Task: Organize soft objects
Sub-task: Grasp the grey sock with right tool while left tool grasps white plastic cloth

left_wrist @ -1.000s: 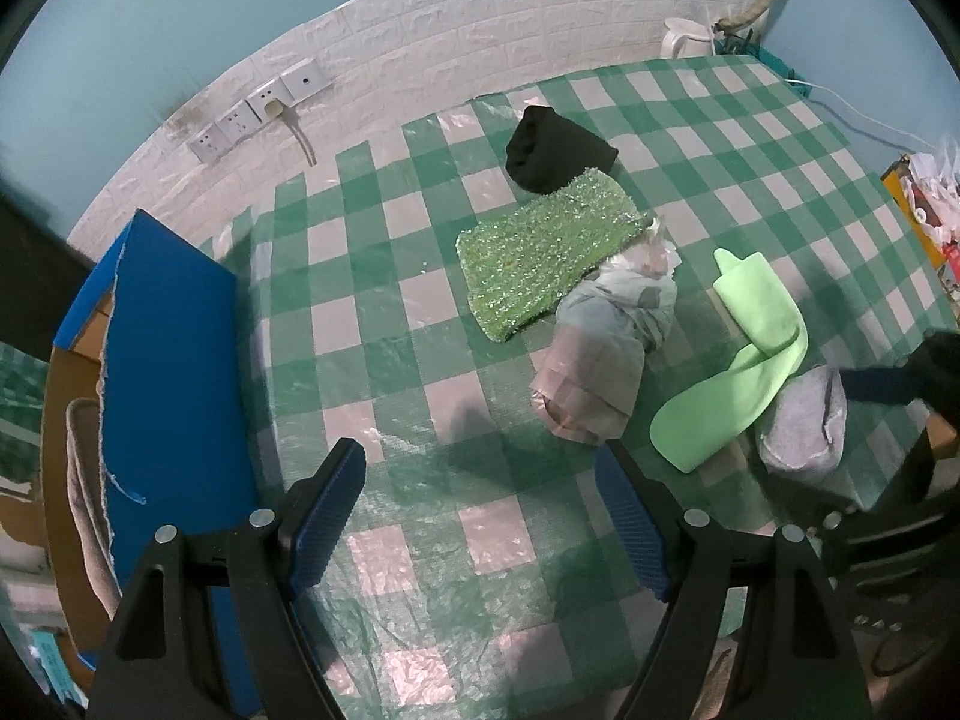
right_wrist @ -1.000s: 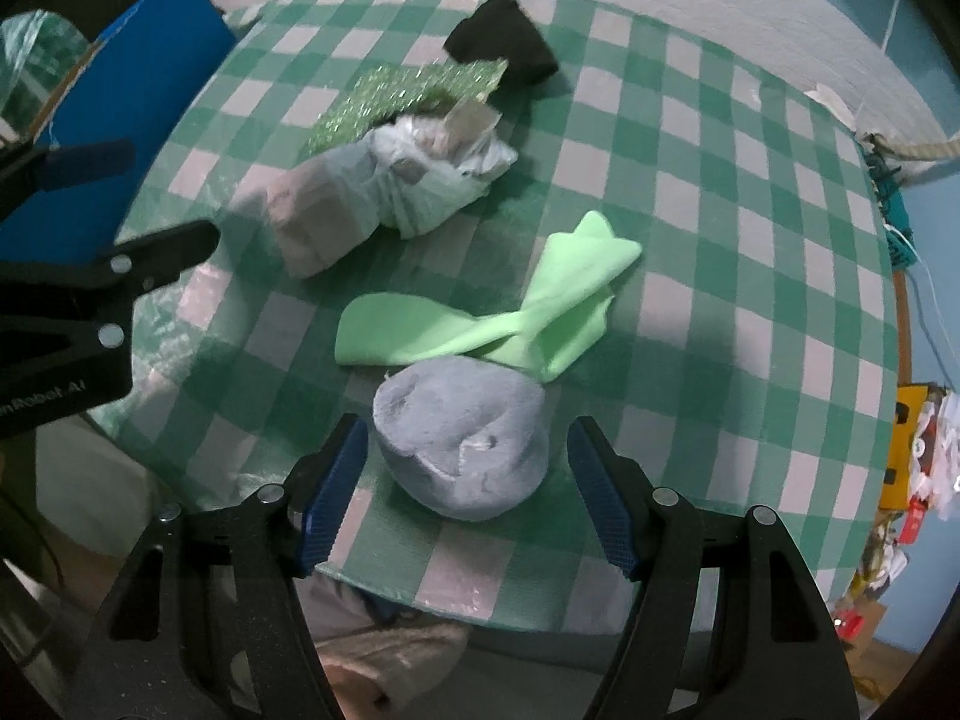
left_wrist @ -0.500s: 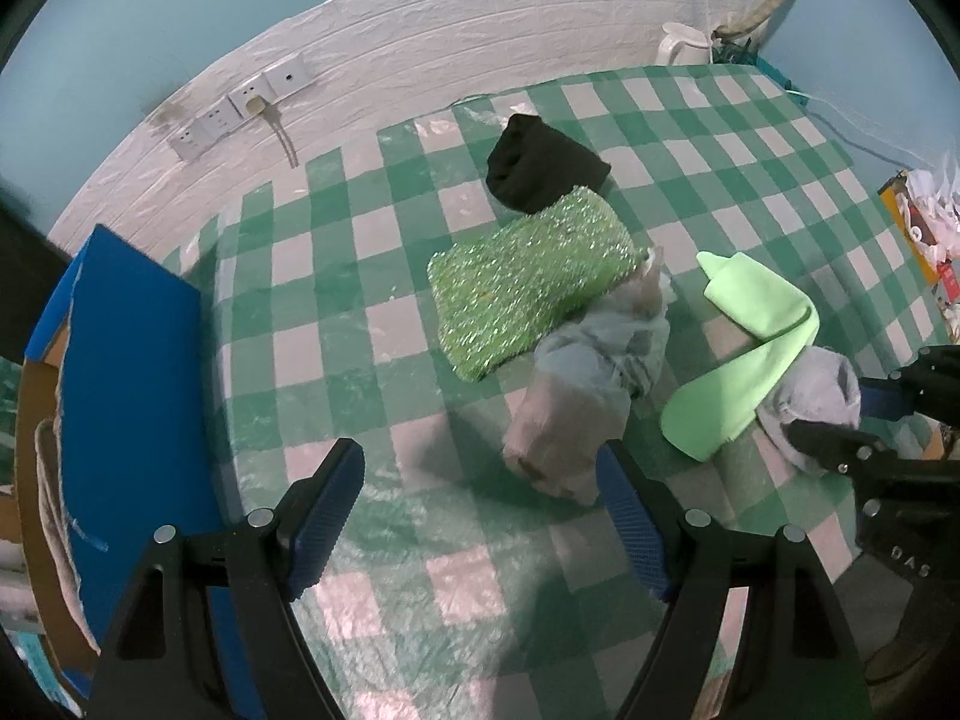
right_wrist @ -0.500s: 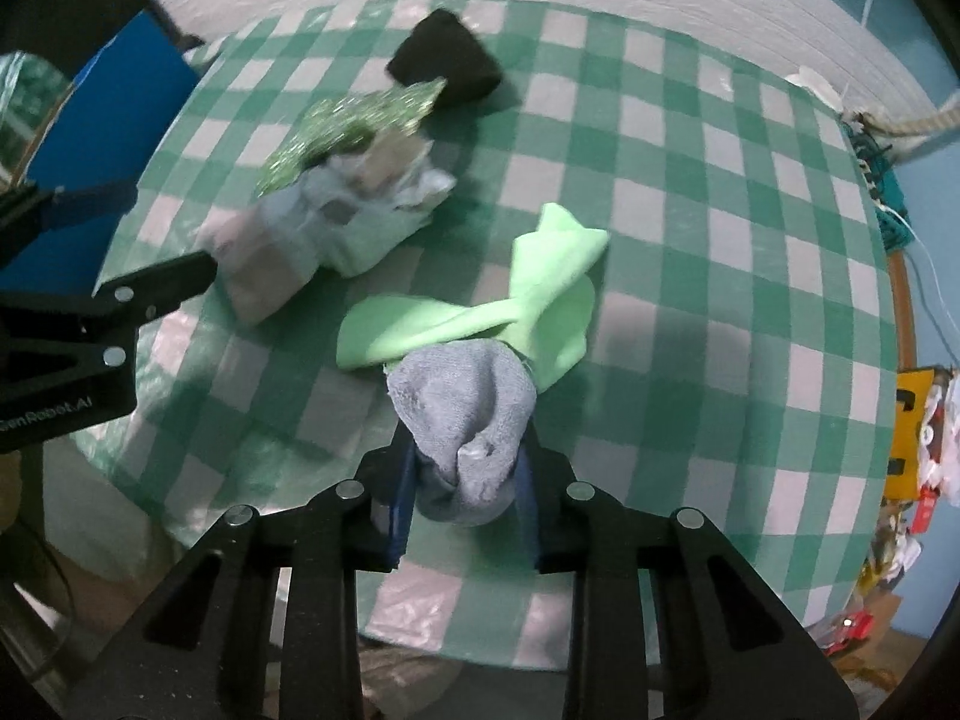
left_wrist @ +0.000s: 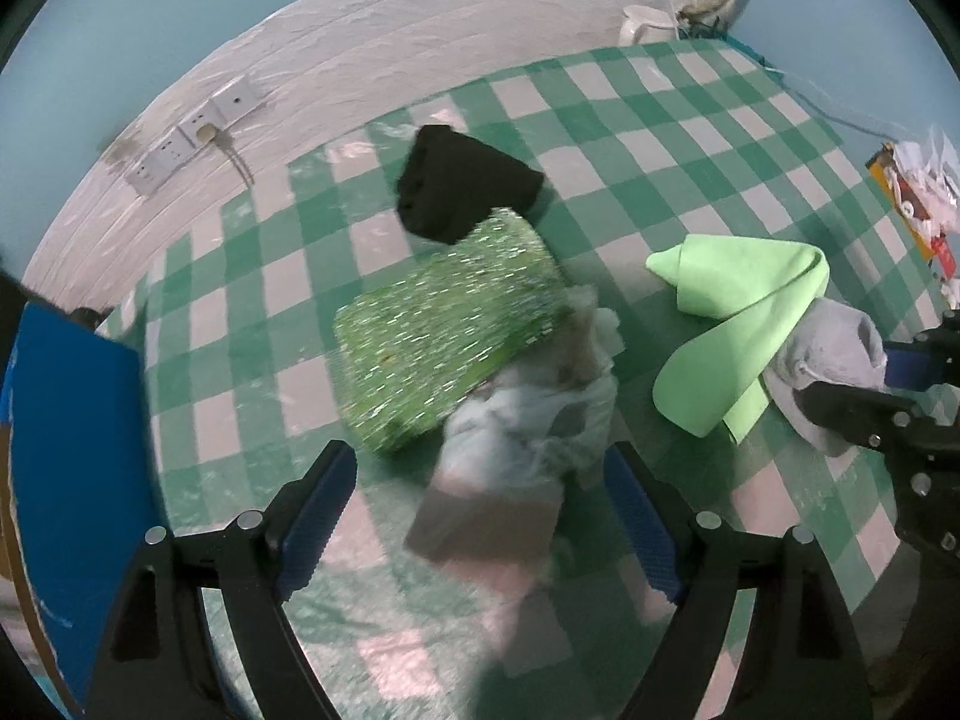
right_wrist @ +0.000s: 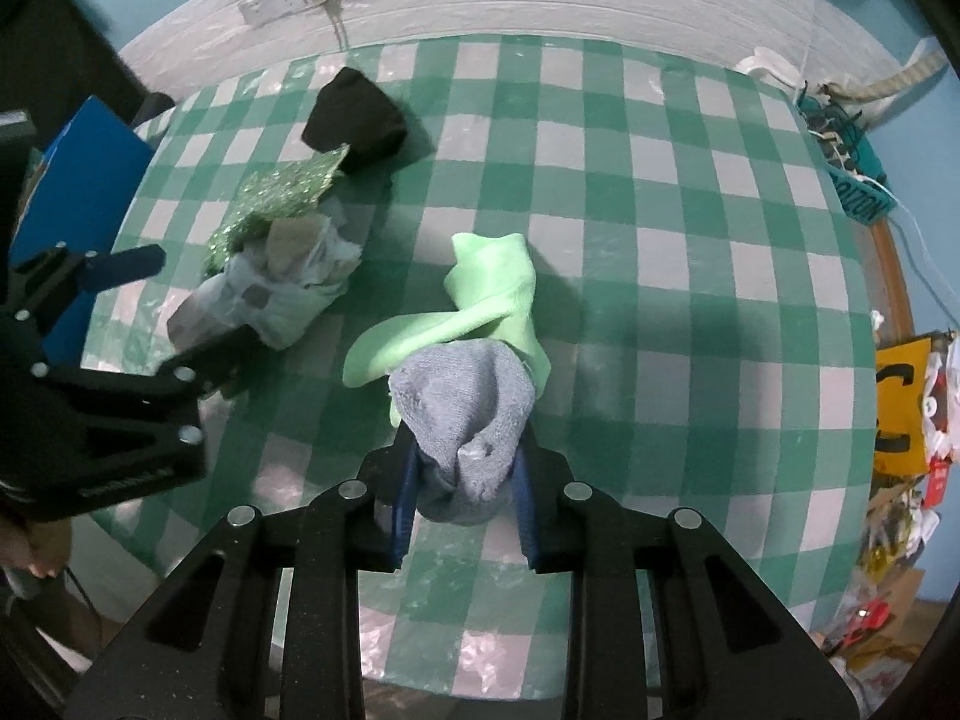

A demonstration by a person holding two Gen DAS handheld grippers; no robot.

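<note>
A: Entry one, far left: the blue flat box (left_wrist: pixel 72 480) stands off the tabletop's left edge. The person's left gripper (left_wrist: pixel 480 516) is released, jaws spread wide, hovering low by the near edge.

B: Its target?

A: Judged to be the crumpled pale plastic bag of grey-beige cloth (left_wrist: pixel 522 438), lying directly ahead, between the open pads and touching neither. Its far end overlaps the glittery green knitted pad (left_wrist: pixel 444 330); the folded black cloth (left_wrist: pixel 462 183) sits beyond, toward the tabletop's far edge.

B: How should that step go?

A: Advance until the pads bracket the bag's bulk, then clench on cloth, not loose film; otherwise the knitted pad may drag along.

B: Rightward?

A: The bright lime-green soft cloth (right_wrist: pixel 480 294), mid-table. Then the grey knitted sock bundle (right_wrist: pixel 465 414), near the near edge, clenched between the jaws of the right gripper (right_wrist: pixel 462 474), its top touching the lime cloth.

B: Advice there?

A: Lift straight, so the lime cloth does not trail.
</note>
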